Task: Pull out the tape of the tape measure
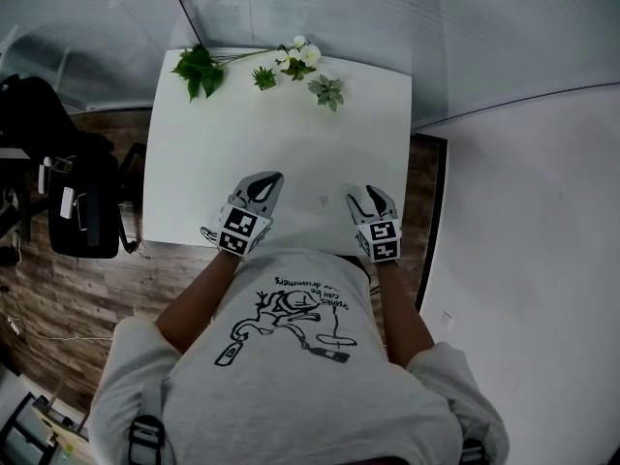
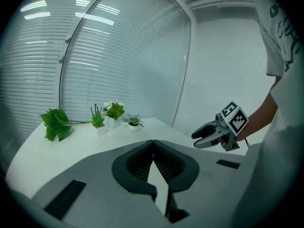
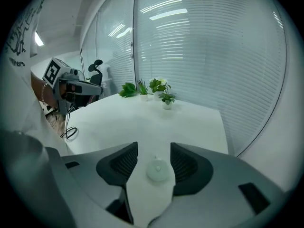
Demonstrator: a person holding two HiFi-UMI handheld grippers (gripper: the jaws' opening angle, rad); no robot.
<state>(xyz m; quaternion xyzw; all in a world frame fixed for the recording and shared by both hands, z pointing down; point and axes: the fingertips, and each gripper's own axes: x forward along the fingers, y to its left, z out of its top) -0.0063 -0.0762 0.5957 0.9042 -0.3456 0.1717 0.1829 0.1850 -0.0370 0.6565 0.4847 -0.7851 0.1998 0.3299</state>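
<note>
My right claw (image 3: 154, 145) stands open. The small round white tape measure (image 3: 158, 170) lies on the table (image 3: 142, 120) between its jaws, at lower centre of the right gripper view, apparently untouched. My left claw (image 2: 153, 141) is closed on nothing.

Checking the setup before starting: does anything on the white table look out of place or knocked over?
Only the green leafy sprig at the far left corner: it seems to lie flat on the white table, unlike the small potted plants standing upright beside it.
</note>
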